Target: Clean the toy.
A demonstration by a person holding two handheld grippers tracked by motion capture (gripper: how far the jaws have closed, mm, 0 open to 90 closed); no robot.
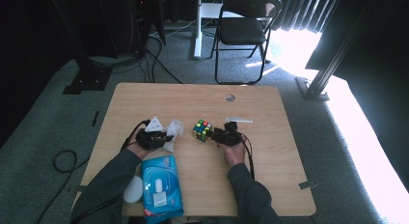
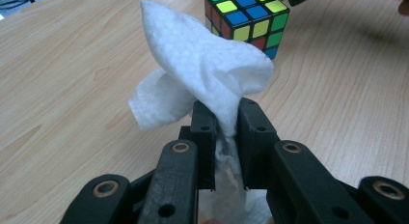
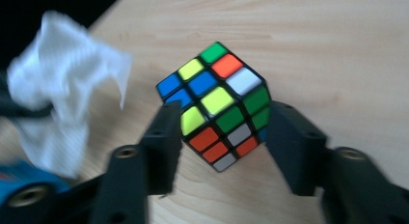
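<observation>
Wooden table [image 1: 270,180]: right claw [image 3: 219,132] grips cube [image 3: 217,103].

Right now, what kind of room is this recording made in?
Probably a lab or studio corner set up for recording: a bare wooden table on grey carpet, dark curtains behind, a folding chair and loose cables on the floor.

Wipe pack [image 1: 162,186] blocks near edge; far tbl [image 1: 193,96] free.
</observation>
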